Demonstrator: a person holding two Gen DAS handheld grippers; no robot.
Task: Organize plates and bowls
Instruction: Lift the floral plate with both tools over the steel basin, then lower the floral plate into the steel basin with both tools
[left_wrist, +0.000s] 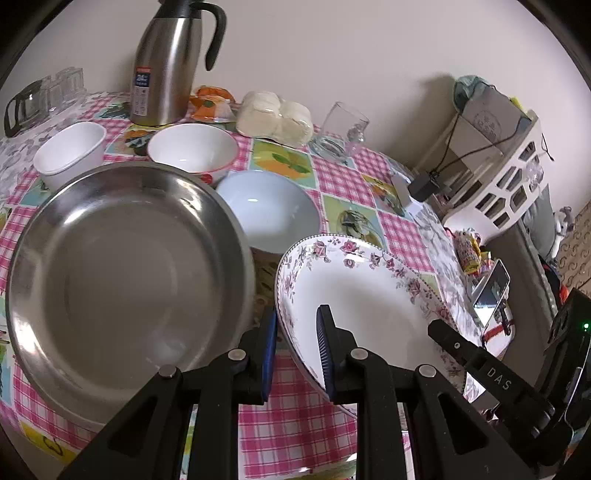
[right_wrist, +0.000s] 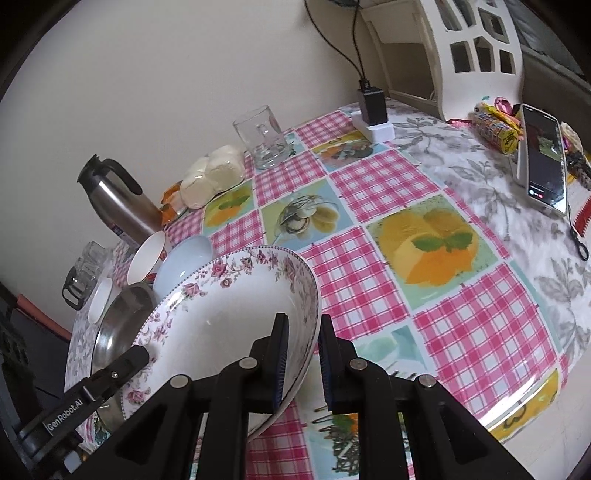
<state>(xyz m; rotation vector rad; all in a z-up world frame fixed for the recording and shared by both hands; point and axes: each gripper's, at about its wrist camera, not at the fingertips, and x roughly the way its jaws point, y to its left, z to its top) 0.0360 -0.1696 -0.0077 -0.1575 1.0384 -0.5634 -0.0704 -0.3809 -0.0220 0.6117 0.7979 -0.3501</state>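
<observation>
My left gripper (left_wrist: 295, 347) was closed down narrow on the left rim of the floral-rimmed plate (left_wrist: 369, 295), one blue pad beneath the rim and the other on the white inner face. It pointed steeply down toward the table, and the plate sat tilted, raised off the pink checked tablecloth (left_wrist: 295, 435). Left of that gripper, a large steel pan (left_wrist: 125, 273) lay on the cloth, its edge just beside the plate. Behind the pan stood two white bowls (left_wrist: 70, 147) (left_wrist: 192, 147) and a pale blue bowl (left_wrist: 269, 210), with a steel thermos jug (left_wrist: 166, 62) at the wall and an empty glass mug (left_wrist: 343, 125) further right.

My right gripper (right_wrist: 301, 363) was likewise nearly closed, clamped on the opposite rim of the same plate, its left pad on the inside and its right pad on the outside. It too angled steeply downward. In the right wrist view the tip of my left gripper showed at the plate's far edge. To the right, well apart from the plate, a phone (right_wrist: 543, 162) lay on the grey-leafed cloth (right_wrist: 480, 177) near a white latticed basket (right_wrist: 476, 48).
</observation>
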